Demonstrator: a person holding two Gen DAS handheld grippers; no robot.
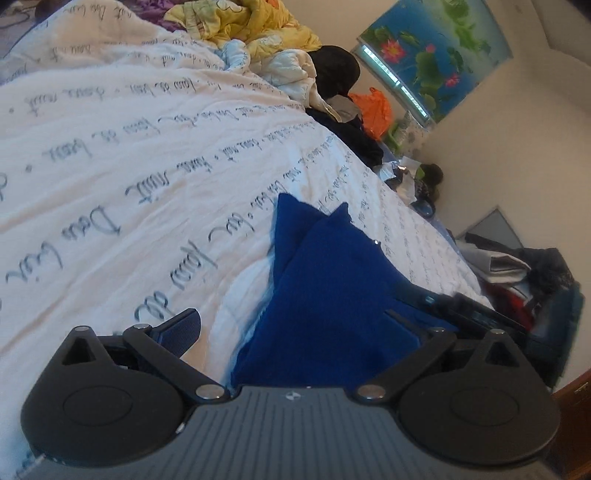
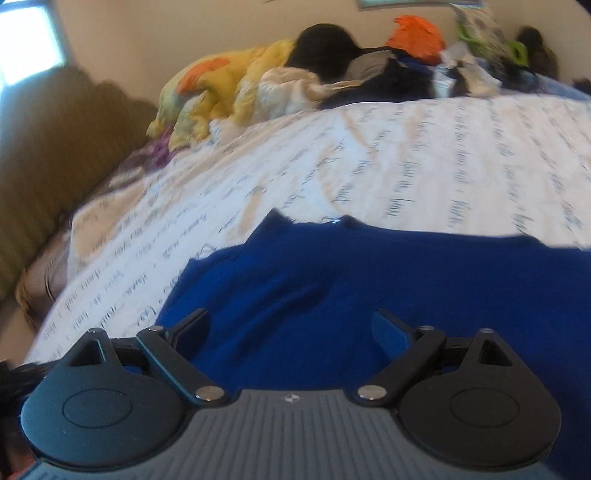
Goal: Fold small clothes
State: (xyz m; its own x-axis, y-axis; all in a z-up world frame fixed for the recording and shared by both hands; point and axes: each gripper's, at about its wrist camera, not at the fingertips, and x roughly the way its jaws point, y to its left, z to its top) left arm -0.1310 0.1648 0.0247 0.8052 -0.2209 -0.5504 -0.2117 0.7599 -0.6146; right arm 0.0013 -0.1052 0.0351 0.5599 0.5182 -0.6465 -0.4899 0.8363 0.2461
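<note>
A deep blue garment point(image 1: 332, 280) lies on a white bedspread point(image 1: 129, 155) printed with dark handwriting. In the left wrist view it looks doubled over, with two pointed corners at its far end. My left gripper point(image 1: 291, 317) is open above its near edge, and nothing sits between the fingers. In the right wrist view the blue garment point(image 2: 369, 280) spreads wide across the bedspread point(image 2: 369, 155). Wide apart over the cloth stand the two fingers of my right gripper point(image 2: 291, 325), which is open and holds nothing.
A heap of yellow bedding point(image 2: 221, 88), a black item point(image 2: 325, 48) and an orange bag point(image 2: 417, 35) lie along the bed's far side. A brown headboard point(image 2: 55, 155) stands at the left. Piled clothes point(image 1: 524, 273) sit beyond the bed's right edge.
</note>
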